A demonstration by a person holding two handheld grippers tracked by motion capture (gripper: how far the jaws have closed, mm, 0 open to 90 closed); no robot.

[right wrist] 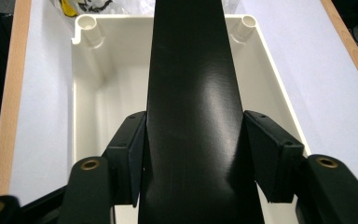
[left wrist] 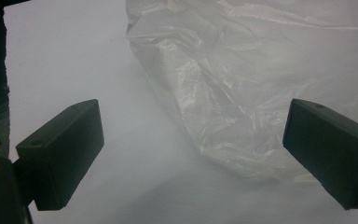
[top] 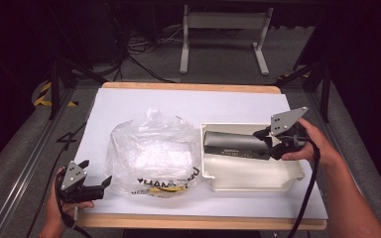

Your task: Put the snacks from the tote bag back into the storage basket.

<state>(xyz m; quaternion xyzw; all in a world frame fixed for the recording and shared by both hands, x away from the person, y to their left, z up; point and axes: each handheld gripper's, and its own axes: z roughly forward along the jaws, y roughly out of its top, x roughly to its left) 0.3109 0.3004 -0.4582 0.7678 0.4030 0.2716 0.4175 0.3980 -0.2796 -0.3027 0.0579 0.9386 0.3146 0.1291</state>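
Black and matte, the long box sits pinched between the jaws of my right gripper, which I hold at about three o'clock on the table. The jaws press on the box's two long sides near its right end, and the box runs lengthwise across the back part of the cream plastic tub, pointing toward nine o'clock. In the right gripper view the black box rises straight up the middle with a jaw tight against each flank, and the tub's pale walls show on both sides and beyond it. I cannot tell whether the box rests on the tub's floor or hangs just over it.

My left gripper is at about seven o'clock, near the front edge of the table, with its jaws spread wide and nothing between them. It points toward the crumpled clear plastic bag, which lies in the middle of the table just left of the tub, touching or nearly touching the tub's left wall. The bag carries black and yellow print along its front edge. In the left gripper view the bag lies ahead of the open jaws, closer to the one at the right of that view, on the white table top.
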